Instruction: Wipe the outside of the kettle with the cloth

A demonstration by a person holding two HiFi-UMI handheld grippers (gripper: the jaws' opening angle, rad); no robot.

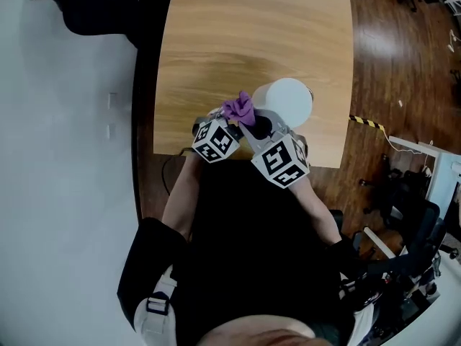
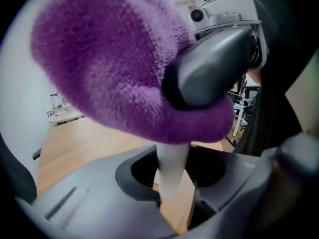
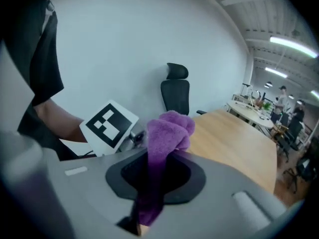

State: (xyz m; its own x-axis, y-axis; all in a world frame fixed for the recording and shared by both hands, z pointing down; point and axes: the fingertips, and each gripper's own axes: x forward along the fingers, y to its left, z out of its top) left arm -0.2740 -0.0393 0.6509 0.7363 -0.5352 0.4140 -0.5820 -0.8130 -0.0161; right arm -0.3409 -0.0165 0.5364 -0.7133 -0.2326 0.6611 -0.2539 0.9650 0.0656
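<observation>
Kettle: the white kettle (image 1: 284,101) stands upright near the near edge of the table (image 1: 238,27), just beyond the left gripper (image 1: 230,122) and the right gripper (image 1: 255,126). Neither gripper view shows it.
Cloth: the purple cloth (image 1: 240,108) is bunched at the kettle's left side, touching it or just beside it (the head view cannot settle which).
Right jaws: in the right gripper view (image 3: 147,203) they are clamped on the cloth (image 3: 167,133), and a plush tuft stands up past them.
Left jaws: in the left gripper view (image 2: 172,183) they are drawn nearly together on a pale strip (image 2: 172,158) that runs up under the cloth (image 2: 114,59). What the strip is cannot be told.
Step in hand: judged to be setting the cloth for a wipe of the side wall; no stroke is evident.
Doing it well: the tuft should be pressed flat so that plush, not jaw, meets the wall. Strokes should follow the curve, top downward, each overlapping the last.
Steadying: the kettle sits close to the edge and is probably light if empty. Pressure is best aimed toward the table's middle, or the far side braced.
Risk: a hard sideways shove could slide or tip the kettle, and a loose grip would drop the cloth mid-stroke.
</observation>
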